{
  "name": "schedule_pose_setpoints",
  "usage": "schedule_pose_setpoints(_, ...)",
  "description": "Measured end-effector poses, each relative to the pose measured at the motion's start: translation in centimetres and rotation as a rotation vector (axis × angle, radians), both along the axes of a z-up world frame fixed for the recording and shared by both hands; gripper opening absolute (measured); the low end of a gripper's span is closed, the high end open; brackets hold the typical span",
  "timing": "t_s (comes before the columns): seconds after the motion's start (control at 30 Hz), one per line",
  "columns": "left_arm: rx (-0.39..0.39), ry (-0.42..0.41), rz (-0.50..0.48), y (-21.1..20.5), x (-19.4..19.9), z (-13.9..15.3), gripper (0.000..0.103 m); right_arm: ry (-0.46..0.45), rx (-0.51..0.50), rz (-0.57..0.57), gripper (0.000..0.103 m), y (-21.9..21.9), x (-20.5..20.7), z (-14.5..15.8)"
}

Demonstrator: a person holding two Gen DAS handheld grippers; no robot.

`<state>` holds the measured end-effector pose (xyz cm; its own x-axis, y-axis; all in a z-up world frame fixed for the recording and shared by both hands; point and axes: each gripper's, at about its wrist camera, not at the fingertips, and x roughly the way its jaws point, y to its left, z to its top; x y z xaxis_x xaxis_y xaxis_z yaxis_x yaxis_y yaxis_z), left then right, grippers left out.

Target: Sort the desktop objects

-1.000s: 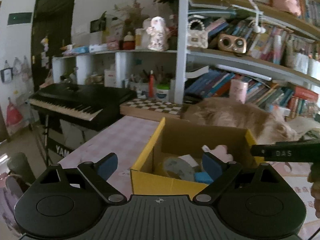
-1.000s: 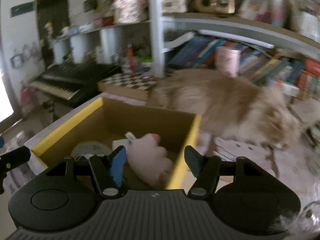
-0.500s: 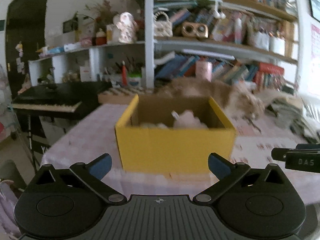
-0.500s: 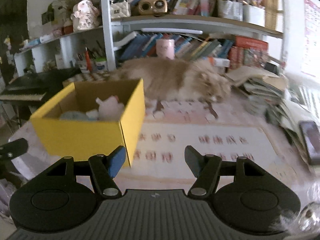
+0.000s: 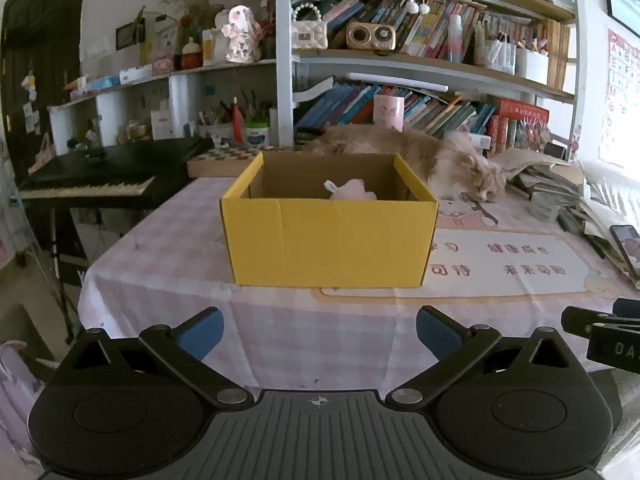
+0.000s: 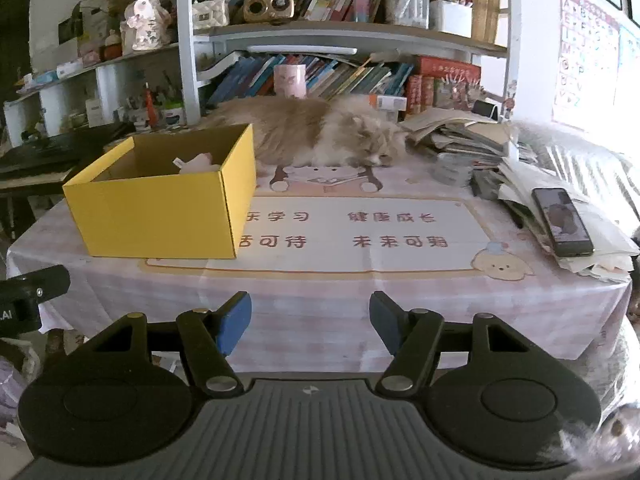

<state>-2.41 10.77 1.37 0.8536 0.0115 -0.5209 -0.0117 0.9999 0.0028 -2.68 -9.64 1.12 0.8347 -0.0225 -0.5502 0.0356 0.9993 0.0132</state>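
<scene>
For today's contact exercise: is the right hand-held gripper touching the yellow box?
Apart. The right wrist view shows the right hand-held gripper short of the table edge, tablecloth between it and the yellow box.

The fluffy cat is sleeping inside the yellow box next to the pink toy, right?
Not quite. The fluffy cat lies on the table behind the yellow box, not inside it, as the right wrist view shows. The pink toy is in the box.

Yellow box on table
</scene>
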Motion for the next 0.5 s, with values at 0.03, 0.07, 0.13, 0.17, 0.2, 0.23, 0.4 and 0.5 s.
schedule_pose_setpoints(0.03,0.0,0.003,0.002,-0.1,0.03,-0.04,0.103,0.0,-0.004,0.0,0.066,-0.08,-0.21,-0.03)
schedule_pose_setpoints(0.07,-0.002,0.005,0.006,-0.18,0.01,-0.13,0.103,0.002,-0.007,0.001,0.067,-0.11,-0.27,-0.03)
schedule_pose_setpoints(0.13,-0.007,0.017,0.014,-0.2,0.1,-0.35,0.103,0.009,-0.017,0.006,0.067,-0.14,-0.59,-0.24)
schedule_pose_setpoints(0.17,-0.005,0.027,0.016,-0.23,0.14,-0.46,0.103,0.013,-0.02,0.008,0.067,-0.11,-0.71,-0.35)
schedule_pose_setpoints(0.2,0.002,0.036,0.013,-0.27,0.14,-0.55,0.103,0.017,-0.02,0.009,0.069,-0.09,-0.82,-0.4)
schedule_pose_setpoints(0.23,0.007,0.041,0.012,-0.29,0.1,-0.61,0.103,0.02,-0.021,0.009,0.07,-0.09,-0.93,-0.47)
schedule_pose_setpoints(0.4,0.015,0.047,0.006,-0.38,0.1,-0.72,0.103,0.029,-0.022,-0.001,0.079,0.02,-0.98,-0.66)
schedule_pose_setpoints(0.5,0.02,0.068,-0.006,-0.48,0.19,-1.01,0.103,0.036,-0.021,-0.001,0.084,0.13,-0.98,-0.72)
